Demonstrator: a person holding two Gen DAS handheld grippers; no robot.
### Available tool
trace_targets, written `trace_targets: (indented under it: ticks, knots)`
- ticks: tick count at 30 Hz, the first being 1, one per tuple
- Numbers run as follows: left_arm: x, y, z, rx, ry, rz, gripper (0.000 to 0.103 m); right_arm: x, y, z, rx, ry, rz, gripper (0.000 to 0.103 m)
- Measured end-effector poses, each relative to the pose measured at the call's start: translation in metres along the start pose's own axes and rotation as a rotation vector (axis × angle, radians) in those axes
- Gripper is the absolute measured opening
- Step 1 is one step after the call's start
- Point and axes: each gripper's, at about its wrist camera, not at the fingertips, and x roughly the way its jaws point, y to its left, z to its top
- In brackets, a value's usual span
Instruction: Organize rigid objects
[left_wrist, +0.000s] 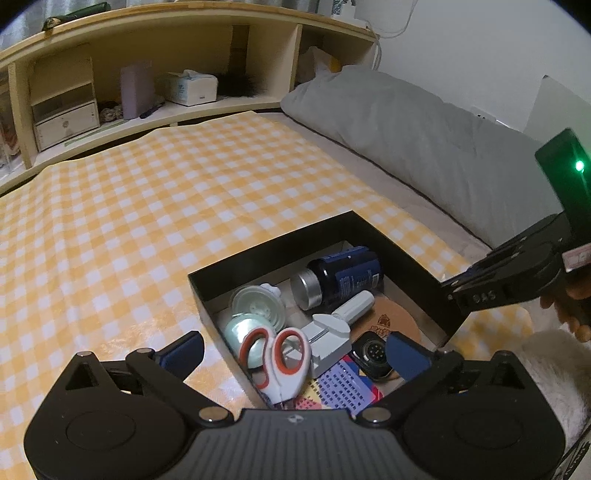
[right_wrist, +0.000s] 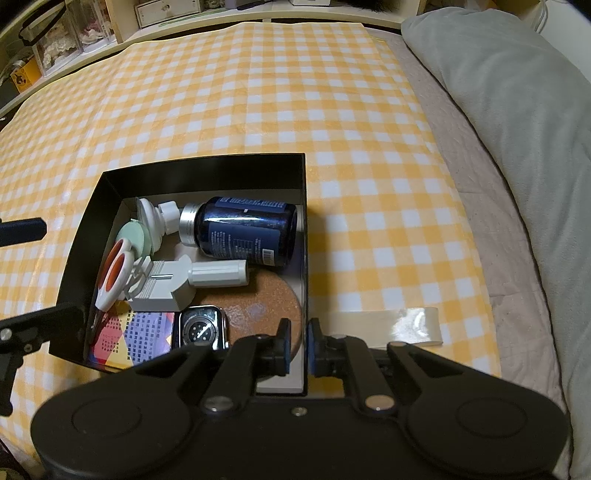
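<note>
The black box (right_wrist: 207, 162) sits on the yellow checked cloth (right_wrist: 258, 92), holding scissors (left_wrist: 275, 360), a dark blue bottle (right_wrist: 245, 230), a watch (right_wrist: 201, 330) and a cork coaster (right_wrist: 266, 299). The left gripper (left_wrist: 295, 354) stands wide over the scissors, gripping nothing. The right gripper (right_wrist: 298, 345) is pinched onto the box's right wall.

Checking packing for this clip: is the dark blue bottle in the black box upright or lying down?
Lying down. The dark blue bottle rests on its side in the black box, silver cap pointing sideways toward the white pieces.
</note>
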Motion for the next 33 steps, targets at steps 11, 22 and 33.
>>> trace_targets:
  ticks: [11, 22, 33]
  knots:
    - [-0.032, -0.001, 0.0, -0.035, -0.039, 0.043, 0.103, -0.051, 0.005, 0.001, 0.057, -0.105, 0.044, 0.073]
    - [-0.081, -0.017, -0.005, -0.043, -0.095, 0.138, 0.103, -0.137, 0.014, -0.03, 0.143, -0.263, 0.038, 0.103]
    - [-0.141, -0.023, -0.028, -0.125, -0.149, 0.127, 0.103, -0.181, 0.035, -0.084, 0.143, -0.406, 0.042, 0.103]
